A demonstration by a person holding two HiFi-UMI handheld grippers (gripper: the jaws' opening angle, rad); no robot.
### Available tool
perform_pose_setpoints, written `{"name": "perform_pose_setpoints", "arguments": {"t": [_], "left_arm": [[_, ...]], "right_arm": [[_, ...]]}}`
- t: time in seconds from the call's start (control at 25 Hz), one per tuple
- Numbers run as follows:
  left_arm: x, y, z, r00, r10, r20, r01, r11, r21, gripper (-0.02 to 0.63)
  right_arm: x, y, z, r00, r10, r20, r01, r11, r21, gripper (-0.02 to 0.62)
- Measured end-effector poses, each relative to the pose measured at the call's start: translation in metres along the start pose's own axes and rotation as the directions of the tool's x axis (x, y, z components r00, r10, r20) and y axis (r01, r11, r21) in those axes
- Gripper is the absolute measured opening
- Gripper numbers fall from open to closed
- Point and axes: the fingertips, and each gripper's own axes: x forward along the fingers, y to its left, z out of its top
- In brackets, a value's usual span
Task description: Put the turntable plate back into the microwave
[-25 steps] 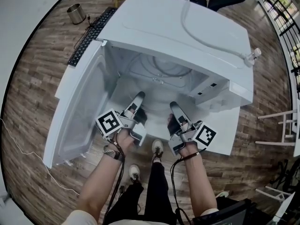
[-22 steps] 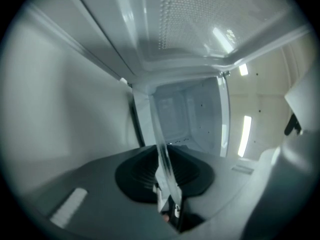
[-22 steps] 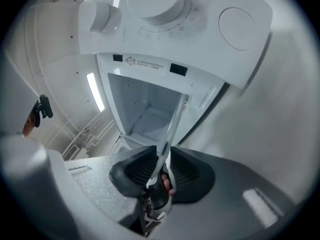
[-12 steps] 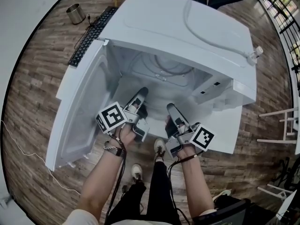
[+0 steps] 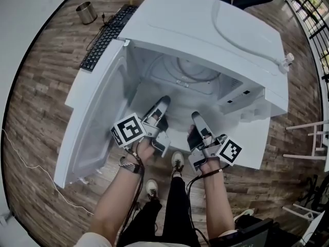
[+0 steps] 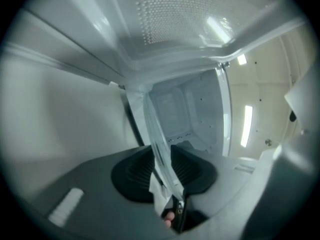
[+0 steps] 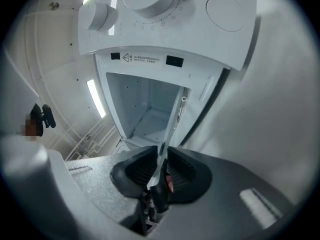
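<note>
Turntable plate point(image 6: 159, 139), clear glass, is hanging at the mouth of the white microwave point(image 5: 169, 24), reaching into the open cavity, and we are carrying it by its near edge.

In the head view we are barely picking out the glass. What that view is giving us is the left gripper point(image 5: 163, 103) and the right gripper point(image 5: 197, 117) reaching in side by side, with the door point(image 5: 92, 122) swung open to the left. It is also showing a cable point(image 5: 241, 42) draped over the microwave's top. A keyboard point(image 5: 105, 37) and a metal cup point(image 5: 86, 12) are lying on the wooden floor point(image 5: 41, 86) at far left.

The left gripper view is showing the plate's edge running between the black fingers point(image 6: 132, 174). These have just been opening and are now standing released, apart from the glass rather than pinching it.

The right gripper view is showing its fingers point(image 7: 186, 176) clenched on the plate's rim. It alone is giving us the control panel point(image 7: 165, 19), with two knobs, dial marks around them and a warning label point(image 7: 142, 59) below. The label's print is too small for us to read.

Each gripper's cube point(image 5: 128, 130) is bearing a black-and-white square marker.
</note>
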Motion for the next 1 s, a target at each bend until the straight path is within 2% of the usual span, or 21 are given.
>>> {"name": "perform_pose_setpoints", "arguments": {"t": [0.2,0.32,0.4,0.52,0.72,0.8,1.0], "left_arm": [[0.002,-0.013,-0.003,0.996,-0.091,0.003,0.091,0.994,-0.055,0.133],[-0.003,-0.006,-0.007,0.999,-0.040,-0.017,0.040,0.999,-0.009,0.135],[-0.005,-0.007,-0.010,0.999,-0.043,-0.023,0.042,0.999,-0.002,0.138],[-0.011,-0.006,-0.011,0.999,-0.048,-0.005,0.048,0.999,-0.016,0.097],[-0.018,-0.013,-0.017,0.997,-0.062,0.035,0.064,0.996,-0.066,0.097],[-0.021,-0.015,-0.020,0.997,-0.060,0.038,0.063,0.996,-0.066,0.072],[-0.033,-0.016,-0.026,0.995,-0.084,0.058,0.090,0.990,-0.105,0.057]], "right_arm": [[-0.002,-0.001,0.003,1.000,0.000,0.030,0.000,1.000,0.011,0.064],[-0.002,-0.001,0.005,0.999,0.000,0.038,-0.001,1.000,0.009,0.064],[-0.002,0.000,0.006,0.999,0.004,0.042,-0.004,1.000,0.006,0.064],[-0.002,0.002,0.007,0.999,0.010,0.047,-0.011,1.000,0.007,0.064],[-0.003,-0.001,0.006,0.999,0.003,0.049,-0.003,1.000,0.012,0.064],[-0.004,-0.001,0.006,0.999,-0.001,0.049,0.000,1.000,0.013,0.064],[-0.004,-0.001,0.007,0.999,0.000,0.048,-0.001,1.000,0.012,0.064]]}}
